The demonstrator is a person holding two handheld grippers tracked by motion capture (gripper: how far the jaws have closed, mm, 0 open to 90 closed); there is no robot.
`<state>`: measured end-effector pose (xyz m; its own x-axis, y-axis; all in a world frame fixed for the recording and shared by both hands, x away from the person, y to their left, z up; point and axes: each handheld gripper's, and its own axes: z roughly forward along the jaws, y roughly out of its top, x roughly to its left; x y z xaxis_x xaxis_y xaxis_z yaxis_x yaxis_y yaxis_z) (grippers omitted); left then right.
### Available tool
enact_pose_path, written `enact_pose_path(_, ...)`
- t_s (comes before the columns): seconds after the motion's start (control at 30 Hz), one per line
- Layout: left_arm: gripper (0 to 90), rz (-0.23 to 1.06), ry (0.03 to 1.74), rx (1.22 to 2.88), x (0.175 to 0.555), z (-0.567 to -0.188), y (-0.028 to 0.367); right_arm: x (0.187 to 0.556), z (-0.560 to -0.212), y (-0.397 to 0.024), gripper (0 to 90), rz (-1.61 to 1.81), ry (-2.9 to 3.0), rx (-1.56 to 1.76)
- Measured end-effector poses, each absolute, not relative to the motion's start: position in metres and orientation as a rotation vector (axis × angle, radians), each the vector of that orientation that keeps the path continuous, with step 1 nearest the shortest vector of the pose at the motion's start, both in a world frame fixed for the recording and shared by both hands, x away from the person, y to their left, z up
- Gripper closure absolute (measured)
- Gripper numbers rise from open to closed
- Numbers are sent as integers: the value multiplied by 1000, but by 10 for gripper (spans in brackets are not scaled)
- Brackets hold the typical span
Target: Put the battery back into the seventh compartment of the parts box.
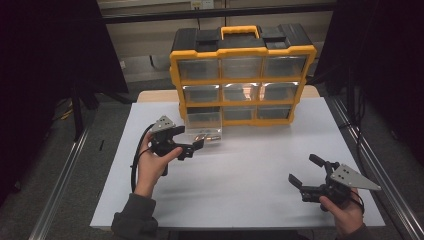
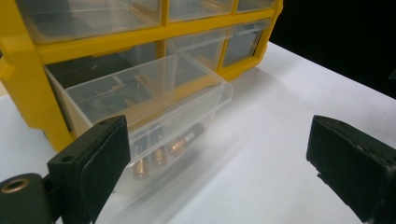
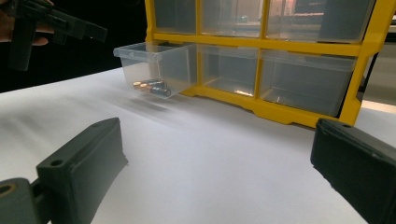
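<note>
Yellow plastic frames the nine-drawer organiser cabinet (image 1: 243,75) with its black top and yellow carry handle, standing at the far edge of the white tabletop (image 1: 250,170). Its clear plastic drawers sit in three rows of three. The bottom-left clear drawer (image 1: 204,121) is pulled well out toward the person, and several small copper-and-black batteries (image 1: 206,136) lie at its front end; in the left gripper view these batteries (image 2: 161,151) show through the drawer's front wall (image 2: 154,112).

The left gripper (image 1: 192,147), black with a grey three-cornered plate on top, is held in the person's left hand (image 1: 152,162) just in front of the open drawer, its jaws spread wide with nothing between them. In its own view the two black pads stand far apart, the drawer just beyond the left one.

The right gripper (image 1: 305,172), held in the right hand (image 1: 345,210), hovers near the front right part of the table, well apart from the cabinet, jaws likewise wide open and empty. From its view the pulled-out drawer (image 3: 156,67) and the left gripper (image 3: 60,23) appear farther off
</note>
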<state>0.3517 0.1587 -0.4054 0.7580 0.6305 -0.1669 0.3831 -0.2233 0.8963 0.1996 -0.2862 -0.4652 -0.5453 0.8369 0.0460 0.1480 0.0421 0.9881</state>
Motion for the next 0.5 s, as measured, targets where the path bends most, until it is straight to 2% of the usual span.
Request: enact_pose_path(0.5, 57, 301, 780, 1801, 339, -415, 176, 199, -465, -286, 23, 1548, 1757, 992)
